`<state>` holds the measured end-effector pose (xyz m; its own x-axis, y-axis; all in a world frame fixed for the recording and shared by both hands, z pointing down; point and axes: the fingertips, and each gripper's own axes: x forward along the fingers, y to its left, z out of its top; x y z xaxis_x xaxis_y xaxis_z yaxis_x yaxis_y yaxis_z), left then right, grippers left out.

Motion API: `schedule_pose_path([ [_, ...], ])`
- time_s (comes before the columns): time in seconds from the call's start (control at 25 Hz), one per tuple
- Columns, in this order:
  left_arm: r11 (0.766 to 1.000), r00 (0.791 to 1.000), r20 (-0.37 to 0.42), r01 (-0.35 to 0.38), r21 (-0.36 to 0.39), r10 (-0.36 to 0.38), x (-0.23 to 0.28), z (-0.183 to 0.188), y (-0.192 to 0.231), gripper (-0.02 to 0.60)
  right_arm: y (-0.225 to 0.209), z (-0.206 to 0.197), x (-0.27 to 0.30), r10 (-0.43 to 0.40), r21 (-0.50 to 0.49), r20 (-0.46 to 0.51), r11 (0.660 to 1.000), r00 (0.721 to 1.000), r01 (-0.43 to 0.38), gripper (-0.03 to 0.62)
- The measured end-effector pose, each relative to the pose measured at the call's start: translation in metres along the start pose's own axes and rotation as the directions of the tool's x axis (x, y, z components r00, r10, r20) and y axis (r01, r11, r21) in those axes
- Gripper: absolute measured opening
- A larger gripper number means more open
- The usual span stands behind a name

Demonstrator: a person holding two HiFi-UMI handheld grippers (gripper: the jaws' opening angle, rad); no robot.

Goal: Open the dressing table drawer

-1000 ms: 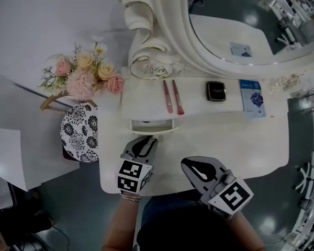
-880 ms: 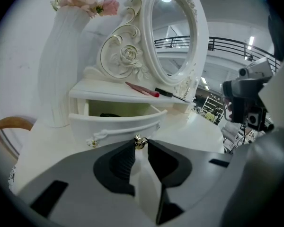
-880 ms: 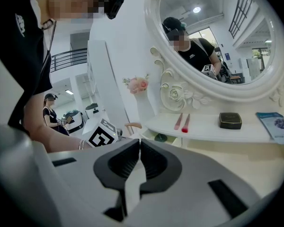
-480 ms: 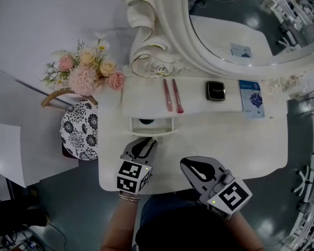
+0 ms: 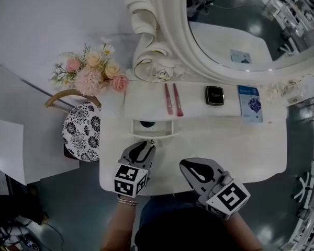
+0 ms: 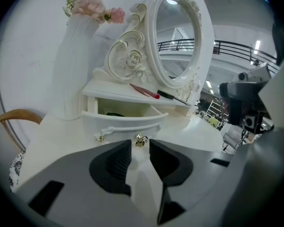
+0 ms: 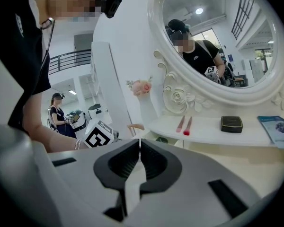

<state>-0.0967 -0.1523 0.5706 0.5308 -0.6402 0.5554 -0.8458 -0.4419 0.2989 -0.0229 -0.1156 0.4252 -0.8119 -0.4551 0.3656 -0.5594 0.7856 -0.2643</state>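
— Drawer [image 5: 153,128] check. Starting at the left gripper [image 6: 140,146]: clenched or let go?

— Let go. Jaws apart, just been opening, pressing on nothing. Small gold knob [image 6: 141,139] right at the mouth of the gap, between the tips but not pinched.

— And beyond the knob?

— Curved drawer front, straight ahead of the tips and a little above them in the left gripper view. Already pulled part way out from under the low shelf [image 5: 193,106], with a dark thing [image 5: 146,123] showing inside. Long axis running side to side, square across the line of the jaws.

— So which way to pull?

— Judging by that, straight back along the gripper's own line, toward the person and away from the mirror [image 5: 235,30]. No sideways swing needed. Would call for closing on the knob first, if more travel is wanted.

— And the second knob [image 6: 100,137]?

— Further left on the same front, well clear of the jaws.

— Right gripper [image 5: 185,163]?

— Closed tight, holding nothing. Hanging near the front edge of the table top [image 5: 235,145], off to the right of the drawer and farther from the knob. Left plainly the nearer hand.

— Risk?

— Probably just slipping off so small a knob, or a skewed pull binding the drawer.
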Motion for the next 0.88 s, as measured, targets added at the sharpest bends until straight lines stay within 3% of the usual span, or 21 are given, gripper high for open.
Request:
schedule_pose_path([
  [0.16,1.000,1.000,0.019,-0.011,0.006,0.011,-0.012,0.004,-0.002,0.115,-0.001,-0.003,-0.003,0.005,-0.004,0.028,1.000,1.000,-0.005,0.020],
  [0.4,0.999,1.000,0.029,0.002,0.042,-0.003,-0.023,0.008,-0.011,0.097,-0.006,-0.009,-0.008,-0.015,-0.022,-0.010,1.000,1.000,0.014,0.020],
  [0.88,0.998,0.997,0.082,-0.009,0.068,0.004,-0.035,0.037,-0.026,0.037,-0.007,0.006,-0.016,0.068,-0.070,-0.003,0.995,0.998,-0.068,0.020],
])
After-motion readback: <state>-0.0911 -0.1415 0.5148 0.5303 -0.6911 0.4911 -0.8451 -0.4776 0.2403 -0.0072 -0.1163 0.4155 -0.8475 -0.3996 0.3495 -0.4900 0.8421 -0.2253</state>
